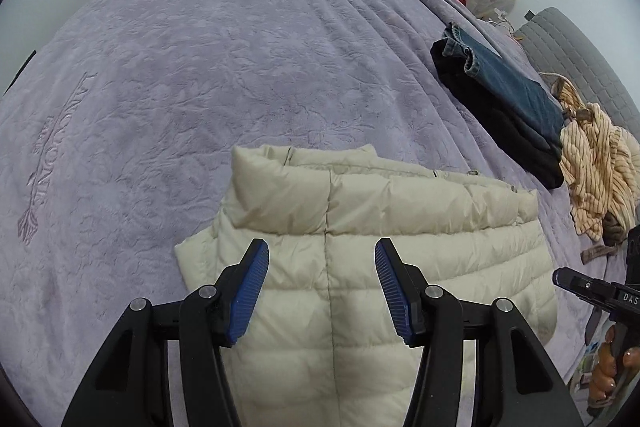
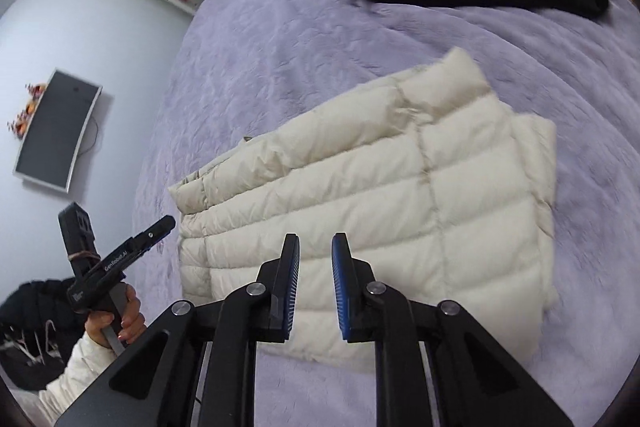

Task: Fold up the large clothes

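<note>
The fingers of the left gripper point(image 1: 322, 259) stand spread above the cream puffer jacket point(image 1: 360, 267), nothing between the blue pads and no cloth touching them. The fingers of the right gripper point(image 2: 316, 255) are drawn close, a narrow gap left between them, and they too hold nothing; they hang over the jacket's near edge. The jacket lies folded into a compact rectangle on the lilac bedspread point(image 1: 180, 67), collar toward the far side, sleeves tucked under as far as I can make out. Well beyond it sits a folded pile of jeans point(image 1: 508, 83) on a black garment point(image 1: 500, 131), and next to that a crumpled striped shirt point(image 1: 596, 163). A hand point(image 2: 120, 319) grips the left gripper's handle at the bed's edge.
</note>
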A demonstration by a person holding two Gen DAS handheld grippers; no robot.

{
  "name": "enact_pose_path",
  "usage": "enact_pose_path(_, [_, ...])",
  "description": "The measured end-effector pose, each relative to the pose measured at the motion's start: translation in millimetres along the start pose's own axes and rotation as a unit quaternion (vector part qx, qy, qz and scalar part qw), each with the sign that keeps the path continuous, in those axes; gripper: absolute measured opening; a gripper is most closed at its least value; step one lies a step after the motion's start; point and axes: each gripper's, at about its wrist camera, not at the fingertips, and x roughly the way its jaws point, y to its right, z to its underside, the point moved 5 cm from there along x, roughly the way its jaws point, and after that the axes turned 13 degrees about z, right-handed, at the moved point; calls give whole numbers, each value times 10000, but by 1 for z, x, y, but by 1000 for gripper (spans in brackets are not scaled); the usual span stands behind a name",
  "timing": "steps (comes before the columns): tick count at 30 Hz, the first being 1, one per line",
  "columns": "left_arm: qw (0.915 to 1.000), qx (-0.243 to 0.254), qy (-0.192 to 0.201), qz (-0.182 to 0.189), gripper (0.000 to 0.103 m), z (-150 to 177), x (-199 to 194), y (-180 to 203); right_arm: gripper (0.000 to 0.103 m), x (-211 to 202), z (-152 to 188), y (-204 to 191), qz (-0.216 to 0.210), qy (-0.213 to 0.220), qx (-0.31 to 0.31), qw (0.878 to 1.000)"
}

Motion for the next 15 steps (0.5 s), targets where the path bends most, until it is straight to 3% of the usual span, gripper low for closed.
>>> enact_pose_path(5, [9995, -272, -115, -136, 56, -11, 42, -20, 18, 48, -29, -18, 63, -147, -318, 9994])
enact_pose_path(8, [9984, -385, -247, -344, 56, -5, 69, -39, 18, 84, -31, -4, 283, -362, -259, 9986])
enact_pose_path(11, [9983, -456, -230, -293, 56, 1, 86, -52, 12, 108, -32, 16, 192, -374, -82, 9991])
enact_pose_path(13, [9985, -448, -214, -240, 56, 3, 95, -55, 0, 123, -31, 27, 55, -436, 72, 9990])
enact_pose_path(15, [9987, -439, -180, -191, 56, 4, 101, -57, 0, 134, -31, 35, -83, -433, 160, 9989])
